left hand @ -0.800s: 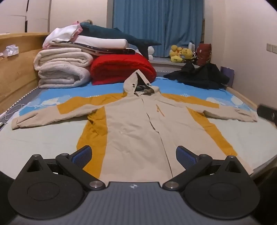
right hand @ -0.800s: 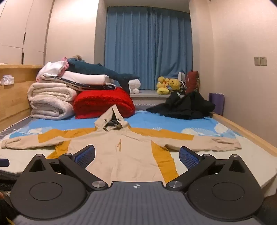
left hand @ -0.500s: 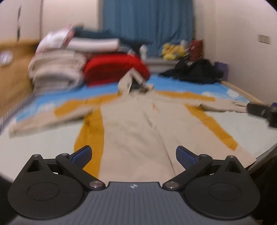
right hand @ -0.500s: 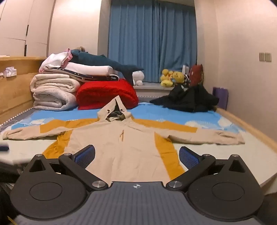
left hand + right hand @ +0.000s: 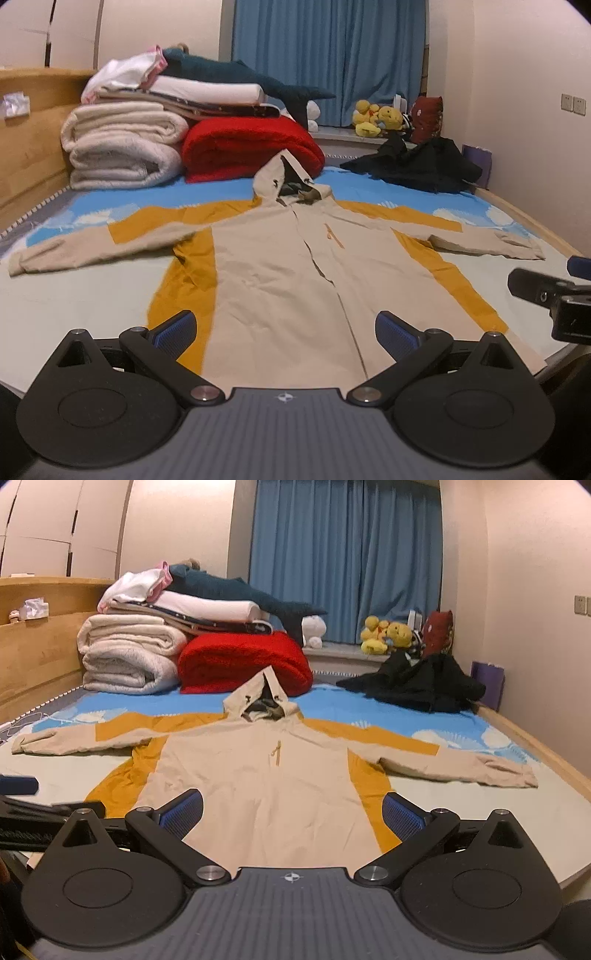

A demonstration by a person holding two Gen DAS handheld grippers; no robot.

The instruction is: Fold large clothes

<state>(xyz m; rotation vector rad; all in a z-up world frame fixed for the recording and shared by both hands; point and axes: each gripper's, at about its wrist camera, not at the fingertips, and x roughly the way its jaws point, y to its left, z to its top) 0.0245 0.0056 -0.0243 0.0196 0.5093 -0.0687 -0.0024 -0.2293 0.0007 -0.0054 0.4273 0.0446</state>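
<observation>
1. Beige with mustard-yellow panels, the hooded jacket (image 5: 280, 266) lies flat and front-up on the bed (image 5: 74, 295), both sleeves stretched out to the sides and the hood (image 5: 264, 698) propped up at the far end.
2. The left gripper (image 5: 284, 332) hangs above the jacket's hem, its blue-padded fingers (image 5: 173, 334) spread wide and holding nothing.
3. The right gripper (image 5: 291, 812) is likewise wide apart and empty, over the hem nearer the jacket's right side; part of it shows at the right edge of the left wrist view.
4. Behind the hood sits a red blanket (image 5: 243, 661), with rolled white bedding (image 5: 129, 653) to its left and a shark plush (image 5: 236, 77) on top of the pile.
5. A dark garment (image 5: 417, 683) lies crumpled at the far right of the bed.
</observation>
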